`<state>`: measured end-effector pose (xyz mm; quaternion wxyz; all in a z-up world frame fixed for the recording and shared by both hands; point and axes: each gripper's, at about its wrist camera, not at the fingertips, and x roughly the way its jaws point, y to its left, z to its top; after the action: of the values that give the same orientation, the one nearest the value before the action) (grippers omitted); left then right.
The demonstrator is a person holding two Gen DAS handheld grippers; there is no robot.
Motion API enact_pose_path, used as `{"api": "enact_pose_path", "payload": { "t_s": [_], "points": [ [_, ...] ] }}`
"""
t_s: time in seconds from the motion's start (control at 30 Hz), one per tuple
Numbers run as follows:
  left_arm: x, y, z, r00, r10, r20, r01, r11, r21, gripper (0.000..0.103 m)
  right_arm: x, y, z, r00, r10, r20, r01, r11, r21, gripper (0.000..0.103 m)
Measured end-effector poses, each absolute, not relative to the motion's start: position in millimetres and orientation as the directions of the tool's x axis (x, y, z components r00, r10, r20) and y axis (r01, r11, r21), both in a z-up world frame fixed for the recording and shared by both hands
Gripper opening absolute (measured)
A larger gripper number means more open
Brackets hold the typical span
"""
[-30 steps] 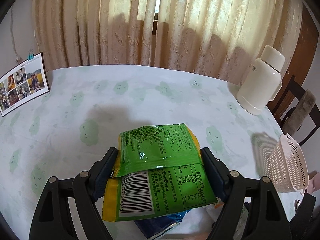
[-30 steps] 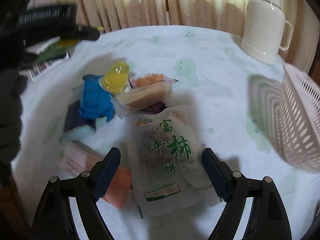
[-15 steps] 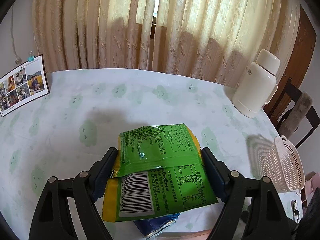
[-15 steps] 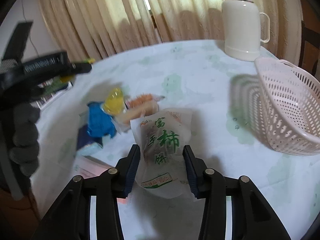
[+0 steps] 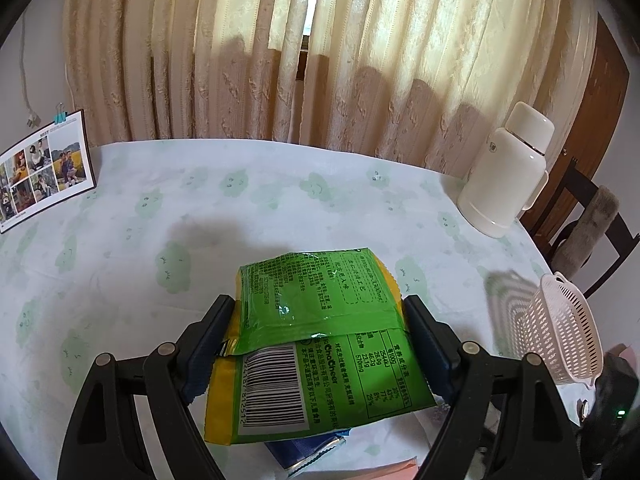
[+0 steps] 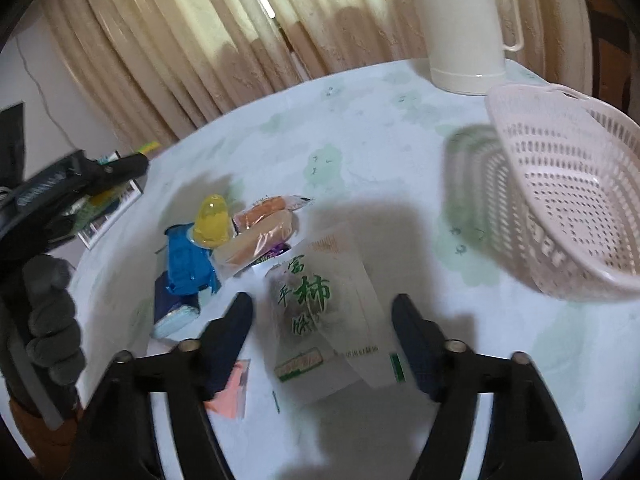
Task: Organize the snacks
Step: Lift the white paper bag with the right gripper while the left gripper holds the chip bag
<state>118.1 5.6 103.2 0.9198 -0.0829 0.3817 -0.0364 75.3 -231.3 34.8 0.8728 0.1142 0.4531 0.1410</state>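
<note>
**Green packet gripped on the left, persimmon bag between spread fingers on the right**

The left claw (image 5: pixel 318 316) is held level above the desk (image 5: pixel 200 208), pointed toward the curtain (image 5: pixel 280 60), and is closed on a green snack packet (image 5: pixel 316 344). The packet is pinched at both side edges and carried flat, its back face turned up: a barcode on a white panel is seen nearest the camera, a nutrition table beside it, yellow borders along both edges, and a folded glossy seam across the middle. A blue wrapper (image 5: pixel 304 446) is seen just under the packet's near edge. A white thermos (image 5: pixel 506 172) stands far ahead and to the right of this claw; a pale plastic basket (image 5: pixel 560 332) lies tilted at its right.

The right claw (image 6: pixel 322 310) is tipped down toward the desk (image 6: pixel 360 140) with its fingers spread wide. A translucent white bag with green characters (image 6: pixel 320 312) lies between them; no contact with either finger is visible, though the frame is blurred by motion. Ahead and to the left of this claw a small heap is seen: a blue packet (image 6: pixel 186 262), a yellow jelly cup (image 6: pixel 212 222) and a clear-wrapped orange pastry (image 6: pixel 260 236). A pink packet (image 6: pixel 232 392) lies under the left finger. The basket (image 6: pixel 568 184) sits to the right, tilted, its mouth toward the claw. At the far left, a grey-gloved hand (image 6: pixel 52 324) is seen wrapped round the other gripper's handle.
</note>
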Motion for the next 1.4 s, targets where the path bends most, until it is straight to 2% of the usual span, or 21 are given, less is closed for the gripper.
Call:
{"api": "enact_pose_path", "payload": {
  "t_s": [0.1, 0.2, 0.27, 0.33, 0.43, 0.63, 0.77, 0.87, 0.97, 1.07, 1.13, 1.2, 1.4],
  "points": [
    [118, 7, 103, 0.705, -0.135, -0.696, 0.003, 0.982, -0.188, 0.081, 84, -215, 27, 0.520, 0.315, -0.794, -0.173, 0.949, 0.263, 0.074],
    [118, 7, 104, 0.705, -0.136, -0.696, 0.001, 0.982, -0.191, 0.081, 84, -193, 23, 0.535, 0.215, -0.817, -0.215, 0.970, 0.114, 0.072],
    [118, 7, 104, 0.705, -0.138, -0.696, 0.000, 0.981, -0.195, 0.081, 81, -184, 22, 0.556, 0.163, -0.815, -0.225, 0.974, 0.041, 0.061],
    [118, 8, 104, 0.705, -0.139, -0.696, 0.000, 0.981, -0.196, 0.081, 77, -182, 24, 0.559, 0.178, -0.810, -0.238, 0.970, 0.049, 0.044],
    [118, 8, 104, 0.705, -0.140, -0.695, 0.002, 0.981, -0.196, 0.081, 71, -188, 29, 0.563, 0.205, -0.800, -0.231, 0.969, 0.085, 0.036],
    [116, 4, 104, 0.706, -0.144, -0.693, 0.010, 0.981, -0.195, 0.082, 59, -203, 50, 0.610, 0.244, -0.754, -0.199, 0.968, 0.153, 0.029],
    [116, 2, 103, 0.704, -0.146, -0.695, 0.012, 0.981, -0.194, 0.082, 52, -209, 72, 0.654, 0.245, -0.715, -0.190, 0.969, 0.159, 0.026],
    [117, 1, 102, 0.703, -0.146, -0.696, 0.013, 0.981, -0.193, 0.082, 48, -212, 83, 0.674, 0.245, -0.697, -0.193, 0.969, 0.153, 0.020],
    [117, 1, 102, 0.704, -0.147, -0.695, 0.012, 0.981, -0.195, 0.082, 48, -214, 83, 0.676, 0.235, -0.699, -0.185, 0.972, 0.148, 0.020],
    [117, 1, 102, 0.704, -0.147, -0.695, 0.011, 0.980, -0.197, 0.082, 55, -222, 73, 0.654, 0.245, -0.715, -0.155, 0.969, 0.190, 0.025],
    [117, 1, 102, 0.704, -0.149, -0.694, 0.009, 0.980, -0.201, 0.082, 59, -228, 65, 0.646, 0.244, -0.724, -0.132, 0.969, 0.208, 0.050],
    [116, 1, 102, 0.705, -0.150, -0.694, 0.008, 0.979, -0.203, 0.082, 65, -230, 58, 0.630, 0.259, -0.733, -0.130, 0.965, 0.229, 0.061],
    [117, 2, 102, 0.704, -0.152, -0.694, 0.008, 0.979, -0.206, 0.082, 80, -219, 33, 0.566, 0.254, -0.784, -0.153, 0.967, 0.203, 0.061]
  ]
}}
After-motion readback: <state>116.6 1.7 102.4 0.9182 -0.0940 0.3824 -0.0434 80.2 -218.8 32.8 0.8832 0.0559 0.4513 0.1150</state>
